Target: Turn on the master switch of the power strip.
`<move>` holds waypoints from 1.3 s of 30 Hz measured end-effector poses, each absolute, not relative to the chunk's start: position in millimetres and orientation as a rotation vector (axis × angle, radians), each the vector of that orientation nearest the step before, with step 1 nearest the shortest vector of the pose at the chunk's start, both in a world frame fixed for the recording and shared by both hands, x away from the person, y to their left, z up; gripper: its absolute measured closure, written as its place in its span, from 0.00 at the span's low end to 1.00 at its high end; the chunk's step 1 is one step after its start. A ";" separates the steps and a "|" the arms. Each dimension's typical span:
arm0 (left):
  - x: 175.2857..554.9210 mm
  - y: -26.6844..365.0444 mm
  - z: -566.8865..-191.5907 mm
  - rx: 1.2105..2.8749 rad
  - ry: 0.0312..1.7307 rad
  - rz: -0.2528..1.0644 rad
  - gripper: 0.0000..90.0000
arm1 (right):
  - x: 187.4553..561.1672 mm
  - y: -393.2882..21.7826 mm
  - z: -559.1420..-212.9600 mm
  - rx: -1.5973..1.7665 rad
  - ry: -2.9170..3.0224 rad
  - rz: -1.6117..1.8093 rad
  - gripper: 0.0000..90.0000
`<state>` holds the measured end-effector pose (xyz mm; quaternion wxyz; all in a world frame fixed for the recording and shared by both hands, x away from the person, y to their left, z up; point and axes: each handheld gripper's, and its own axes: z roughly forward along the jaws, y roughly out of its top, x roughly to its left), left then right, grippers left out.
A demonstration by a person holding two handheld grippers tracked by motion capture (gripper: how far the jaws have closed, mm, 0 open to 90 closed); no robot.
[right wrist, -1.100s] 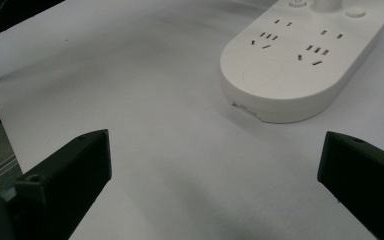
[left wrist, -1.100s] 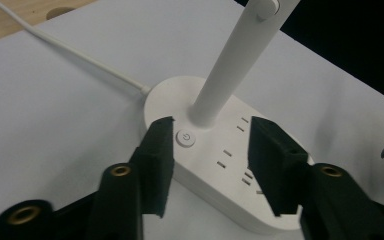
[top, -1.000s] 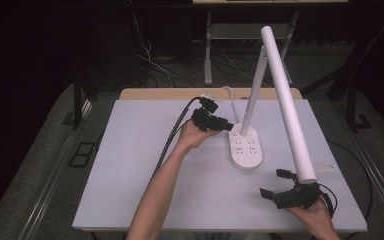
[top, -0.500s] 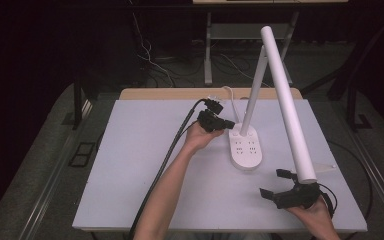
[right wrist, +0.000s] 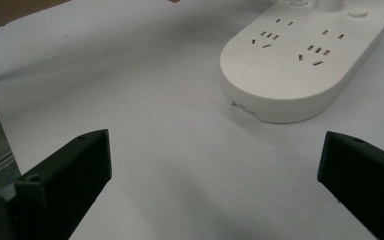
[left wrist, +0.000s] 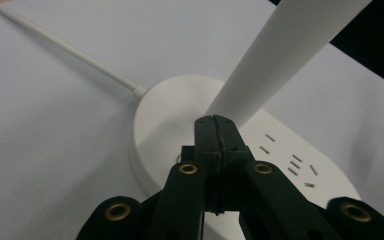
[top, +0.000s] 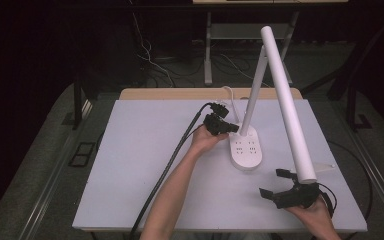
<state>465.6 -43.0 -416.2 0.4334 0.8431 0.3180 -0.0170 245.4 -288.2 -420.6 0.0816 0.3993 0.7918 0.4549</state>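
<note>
With jaws pressed flat together on nothing, left gripper [left wrist: 215, 131] poised over the rear of the white lamp base [top: 245, 148], just beside the foot of its slanted stem [left wrist: 280, 55], mid-table [top: 130, 150]. Right gripper [top: 279, 184] low at the near right corner, jaws spread wide, holding nothing.

Black two-jaw grippers [top: 228, 127] [top: 281, 184] – brass-ringed screws, thick black cables; bare forearms, no sleeves.
</note>
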 end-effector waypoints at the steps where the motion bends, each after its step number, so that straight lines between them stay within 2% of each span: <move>1: 465.9 -43.1 -416.8 2.098 0.799 -0.039 1.00 | 245.4 -288.2 -420.7 1.193 2.366 1.359 0.00; 15: 465.7 -50.0 -427.4 2.117 0.819 0.010 1.00 | 246.3 -288.9 -420.8 1.192 2.367 1.365 0.00; 22: 465.7 -47.2 -429.6 2.086 0.868 -0.006 1.00 | 245.5 -290.0 -420.2 1.197 2.359 1.371 0.00; 29: 463.6 -47.0 -428.5 2.127 0.825 -0.009 1.00 | 246.0 -291.0 -420.3 1.195 2.352 1.369 0.00; 39: 462.4 -53.0 -425.5 2.155 0.865 0.019 1.00 | 245.2 -291.1 -419.9 1.192 2.352 1.365 0.00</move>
